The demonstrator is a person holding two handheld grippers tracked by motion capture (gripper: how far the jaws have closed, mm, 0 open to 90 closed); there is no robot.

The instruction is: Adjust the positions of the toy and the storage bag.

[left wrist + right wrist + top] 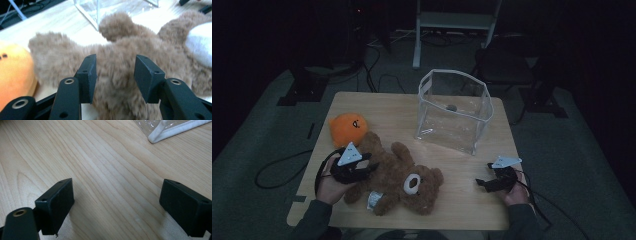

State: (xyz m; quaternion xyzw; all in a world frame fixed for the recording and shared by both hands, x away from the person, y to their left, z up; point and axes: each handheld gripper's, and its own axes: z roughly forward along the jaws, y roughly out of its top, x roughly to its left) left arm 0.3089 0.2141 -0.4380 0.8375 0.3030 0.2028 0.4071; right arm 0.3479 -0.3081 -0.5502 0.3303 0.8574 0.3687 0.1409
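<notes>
Wooden table (462, 200) in a dim room. A brown bear (397, 177) is laid near the front-left corner, an orange toy (348, 128) just behind it. The left gripper (115, 75) is held partly open astride the bear's fur. The right gripper (117, 207) is held wide over bare wood near the front-right corner, beside a clear bag (452, 110).
</notes>
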